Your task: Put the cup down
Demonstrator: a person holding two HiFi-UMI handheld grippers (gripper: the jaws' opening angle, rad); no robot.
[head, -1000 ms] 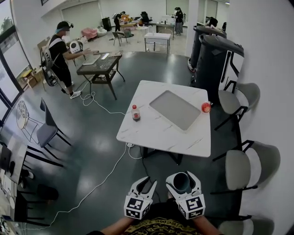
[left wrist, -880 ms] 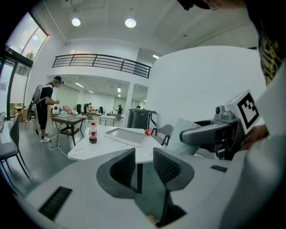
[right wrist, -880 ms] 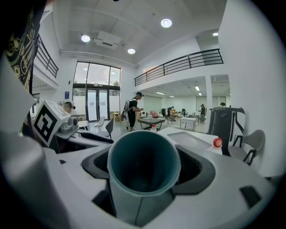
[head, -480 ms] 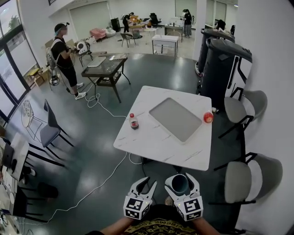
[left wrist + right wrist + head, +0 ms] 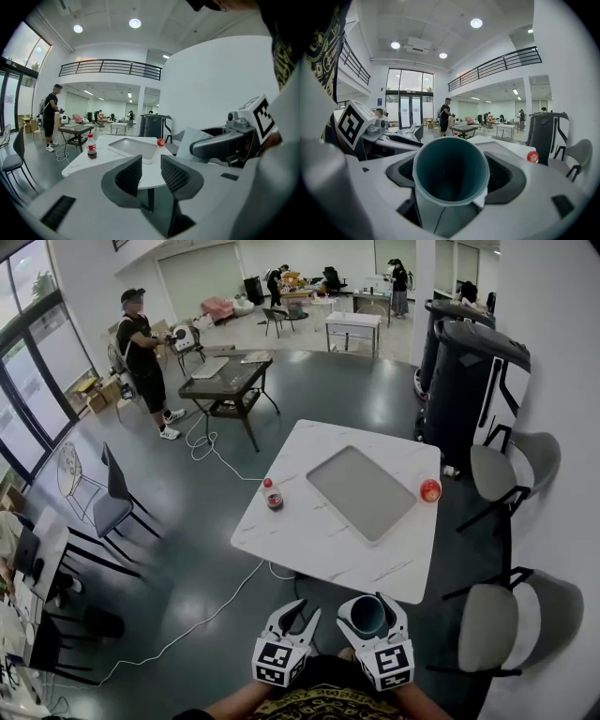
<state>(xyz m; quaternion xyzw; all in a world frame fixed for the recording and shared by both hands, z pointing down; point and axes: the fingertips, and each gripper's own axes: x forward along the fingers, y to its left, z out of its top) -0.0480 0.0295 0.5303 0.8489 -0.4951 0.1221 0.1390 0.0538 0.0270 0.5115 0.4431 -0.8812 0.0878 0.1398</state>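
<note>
A teal cup [image 5: 367, 614] lies between the jaws of my right gripper [image 5: 370, 613], which is shut on it; both are held low, near my body. In the right gripper view the cup [image 5: 450, 173] has its open mouth toward the camera and fills the space between the pads. Beside it, my left gripper [image 5: 296, 617] stands open with a narrow gap and nothing in it [image 5: 151, 174]. Ahead is a white marble table [image 5: 319, 521] with a grey tray [image 5: 361, 491], a cola bottle [image 5: 273, 496] and a small red round thing [image 5: 429, 490]. Both grippers are short of the table's near edge.
Grey chairs [image 5: 511, 601] stand to the right of the table, with a tall black machine [image 5: 469, 381] behind them. A white cable [image 5: 216, 601] runs over the dark floor at the left. A person [image 5: 145, 357] stands by a dark table [image 5: 225, 381] further back.
The table has come a little nearer and lower in the head view. Both grippers keep their pose, the cup still held in the right one. The person at the back has shifted.
</note>
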